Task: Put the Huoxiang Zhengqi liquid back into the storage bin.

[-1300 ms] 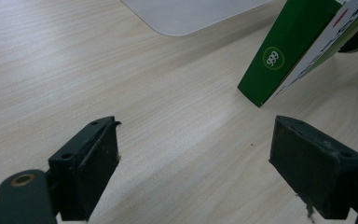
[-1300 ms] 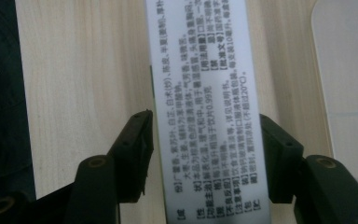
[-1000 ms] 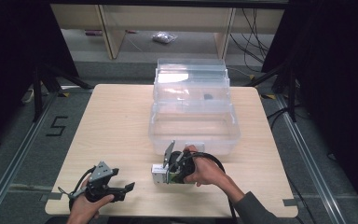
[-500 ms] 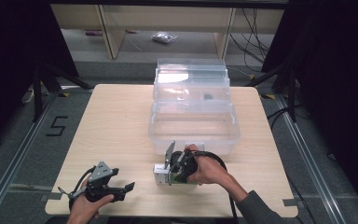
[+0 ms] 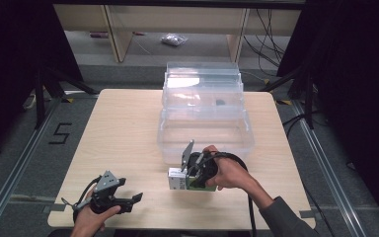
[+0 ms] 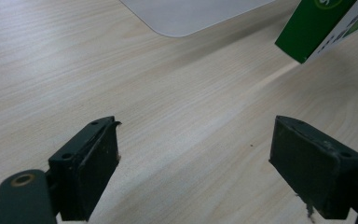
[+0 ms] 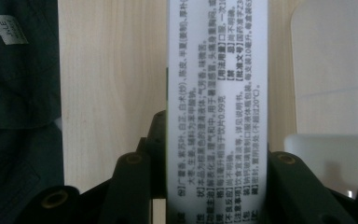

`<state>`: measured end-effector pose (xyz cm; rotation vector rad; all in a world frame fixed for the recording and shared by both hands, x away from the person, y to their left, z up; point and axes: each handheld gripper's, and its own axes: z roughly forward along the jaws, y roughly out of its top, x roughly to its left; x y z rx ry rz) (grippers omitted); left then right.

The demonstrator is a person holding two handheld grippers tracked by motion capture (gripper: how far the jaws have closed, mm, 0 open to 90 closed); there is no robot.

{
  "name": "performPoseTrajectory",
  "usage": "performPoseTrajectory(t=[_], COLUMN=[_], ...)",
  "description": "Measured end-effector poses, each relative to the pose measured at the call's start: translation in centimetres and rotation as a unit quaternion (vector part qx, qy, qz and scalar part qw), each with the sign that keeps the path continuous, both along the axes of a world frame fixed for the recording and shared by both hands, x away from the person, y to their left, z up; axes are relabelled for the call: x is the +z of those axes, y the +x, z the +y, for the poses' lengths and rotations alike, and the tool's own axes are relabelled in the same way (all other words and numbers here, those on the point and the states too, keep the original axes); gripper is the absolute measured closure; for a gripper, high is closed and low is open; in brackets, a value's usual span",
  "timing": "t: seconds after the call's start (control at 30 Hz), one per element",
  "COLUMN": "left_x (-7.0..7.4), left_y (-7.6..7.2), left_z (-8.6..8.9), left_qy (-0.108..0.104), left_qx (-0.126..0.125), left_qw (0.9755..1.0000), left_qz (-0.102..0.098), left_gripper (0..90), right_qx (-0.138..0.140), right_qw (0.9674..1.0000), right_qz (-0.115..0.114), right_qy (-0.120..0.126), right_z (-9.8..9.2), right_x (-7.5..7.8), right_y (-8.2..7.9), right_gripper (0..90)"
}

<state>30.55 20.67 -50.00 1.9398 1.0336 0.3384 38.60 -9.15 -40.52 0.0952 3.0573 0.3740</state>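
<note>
The green-and-white carton [image 5: 178,179] sits clamped in the right gripper [image 5: 185,178] near the front edge of the bench [image 5: 123,128], at about six o'clock from the clear plastic bin [image 5: 205,131] and just short of its near wall. In the right gripper view the carton [image 7: 216,112] runs straight up the picture between the two black jaws, which press on its narrow sides, so its long axis lies along the gripper's own line of sight; the printed white face is turned to the camera. In the high view the carton's white end faces nine o'clock, toward the left gripper [image 5: 128,200]. That left gripper rests low at about eight o'clock from the carton, well apart from it, its jaws standing wide with nothing but bare bench between them; in the left gripper view a green corner of the carton [image 6: 324,28] shows at about one o'clock, clear of the wood beneath it. The open bin lies at twelve o'clock from the right hand [image 5: 232,173], which is the nearer by far, so the coming move looks to be a short carry forward over the near wall.
</note>
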Motion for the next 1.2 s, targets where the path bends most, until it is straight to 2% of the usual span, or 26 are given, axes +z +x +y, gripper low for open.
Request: performPoseTrajectory(t=[0.07,0.1,0.13,0.17,0.23,0.27,0.33,0.4,0.43,0.5,0.53,0.57,0.63,0.8,0.87,0.9,0.93,0.97,1.03,1.07,1.1,1.13,1.17,1.2], left_x=[0.0,0.0,0.0,0.0,0.0,-0.1,-0.1,-0.1,-0.1,-0.1,-0.1,-0.1,-0.1,-0.1,-0.1,-0.1,-0.1,-0.1,-0.1,-0.2,-0.2,-0.2,-0.2,-0.2], left_y=[0.0,0.0,0.0,0.0,0.0,0.0,0.0,0.0,0.0,0.0,0.0,0.0,0.0,0.0,0.0,0.0,0.0,0.0,0.0,0.0,0.0,0.0,0.0,0.0], left_z=[0.0,0.0,0.0,0.0,0.0,0.0,0.0,0.0,0.0,0.0,0.0,0.0,0.0,-0.1,0.0,0.0,0.0,0.0,-0.1,0.0,0.0,0.0,0.0,0.0], left_qy=[-0.001,0.0,0.0,0.0,-0.001,-0.001,-0.001,-0.001,-0.001,-0.001,-0.001,-0.001,-0.001,-0.004,-0.002,-0.001,-0.001,-0.003,-0.004,-0.002,-0.002,-0.003,-0.003,-0.003], left_qx=[0.0,0.0,0.0,0.0,0.0,-0.001,-0.001,0.0,-0.001,-0.001,-0.001,-0.001,0.0,0.004,0.003,0.003,0.003,0.004,0.004,0.004,0.004,0.004,0.005,0.005], left_qw=[1.0,1.0,1.0,1.0,1.0,1.0,1.0,1.0,1.0,1.0,1.0,1.0,1.0,1.0,1.0,1.0,1.0,1.0,1.0,1.0,1.0,1.0,1.0,1.0], left_qz=[-0.001,-0.001,-0.001,0.0,-0.001,-0.001,-0.001,-0.001,-0.001,-0.001,-0.001,-0.001,-0.001,-0.001,-0.003,-0.003,-0.002,-0.002,-0.002,-0.001,-0.001,-0.001,-0.001,-0.001], left_gripper=[14.7,14.7,14.7,14.7,14.7,14.7,14.7,14.7,14.7,14.7,14.7,14.7,14.7,14.7,14.7,14.7,14.7,14.7,14.7,14.8,14.7,14.7,14.7,14.7], right_qx=[-0.001,-0.013,-0.013,-0.001,-0.02,0.004,-0.021,-0.019,-0.036,-0.031,-0.039,-0.031,-0.027,-0.038,-0.048,-0.04,-0.05,-0.04,-0.05,-0.054,-0.054,-0.04,-0.054,-0.061], right_qw=[1.0,0.9999,0.9999,1.0,0.9998,0.9999,0.9998,0.9997,0.9993,0.9995,0.9992,0.9994,0.9996,0.9991,0.9988,0.9991,0.9986,0.999,0.9986,0.9983,0.9983,0.9988,0.9983,0.998], right_qz=[0.0,0.002,0.002,-0.003,0.002,-0.008,-0.004,-0.005,-0.002,0.0,-0.001,0.001,-0.005,0.0,-0.004,-0.008,-0.007,-0.011,-0.006,-0.013,-0.013,-0.016,-0.008,-0.011], right_qy=[0.0,0.0,0.0,0.003,0.003,0.009,0.006,0.011,0.006,0.01,0.009,0.018,0.009,0.017,0.014,0.014,0.015,0.017,0.019,0.017,0.017,0.021,0.019,0.014], right_z=[-0.3,-0.6,-0.6,-0.8,-1.2,-1.4,-2.0,-2.2,-2.3,-2.7,-2.9,-3.0,-3.2,-3.9,-4.3,-4.4,-4.6,-4.7,-5.0,-5.4,-5.4,-5.5,-5.6,-5.7], right_x=[0.4,0.9,0.9,1.0,1.5,1.7,2.3,2.4,2.6,2.9,3.2,3.2,3.5,4.4,4.9,5.2,5.4,5.6,6.1,6.4,6.4,6.5,6.6,6.8], right_y=[0.0,0.0,0.0,0.2,0.1,0.5,0.4,0.5,0.3,0.6,0.5,0.6,0.7,0.6,0.5,0.7,0.6,0.8,0.8,0.9,0.9,1.2,1.1,1.1], right_gripper=[65.4,65.4,65.4,65.4,65.4,65.4,65.4,65.4,65.4,65.4,65.4,65.4,65.4,65.4,65.4,65.4,65.4,65.4,65.4,65.4,65.4,65.4,65.3,65.4])
